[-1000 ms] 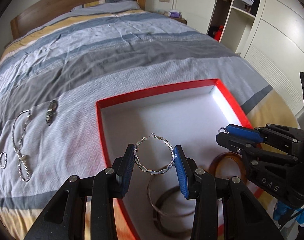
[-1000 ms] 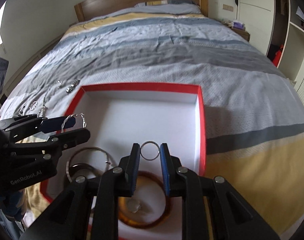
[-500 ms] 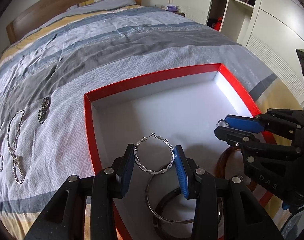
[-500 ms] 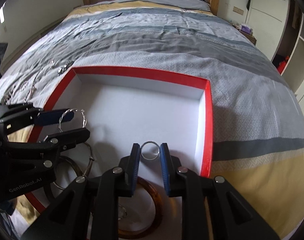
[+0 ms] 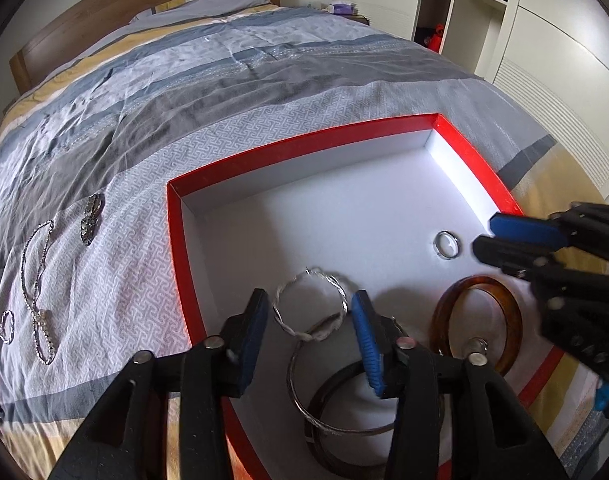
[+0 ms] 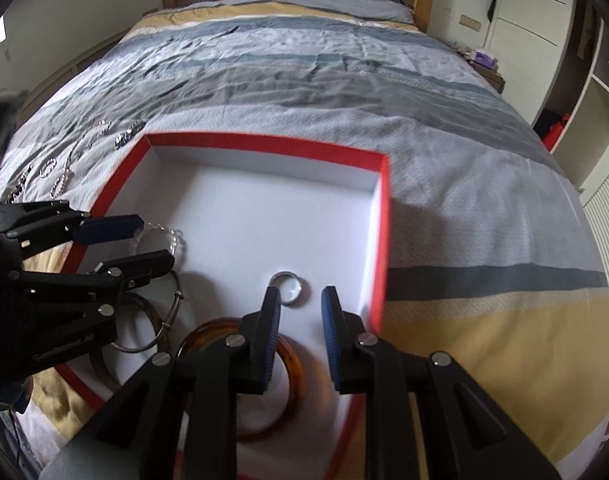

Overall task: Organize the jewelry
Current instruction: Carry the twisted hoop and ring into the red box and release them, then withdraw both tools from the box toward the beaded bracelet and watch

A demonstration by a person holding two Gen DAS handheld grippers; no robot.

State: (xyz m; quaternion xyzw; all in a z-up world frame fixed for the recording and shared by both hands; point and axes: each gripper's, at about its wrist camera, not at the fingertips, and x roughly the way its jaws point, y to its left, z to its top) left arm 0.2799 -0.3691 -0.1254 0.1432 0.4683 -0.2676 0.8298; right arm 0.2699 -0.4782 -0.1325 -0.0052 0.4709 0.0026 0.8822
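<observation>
Red box (image 5: 176, 232): far half of floor bare. Left gripper (image 5: 310, 312) jaws spread, twisted hoop (image 5: 310, 306) loose between them, contact unclear. Right gripper (image 6: 301, 306) spread, empty; ring (image 6: 287, 282) on floor just ahead. Bangles partly hidden.

1. My left wrist camera looks down along its fingers into the red box (image 5: 176, 240) from its left near corner, close in, facing the headboard (image 5: 136, 4).
2. My right wrist camera faces likewise, from the near right.
3. Both share the box and bed (image 6: 304, 92).
</observation>
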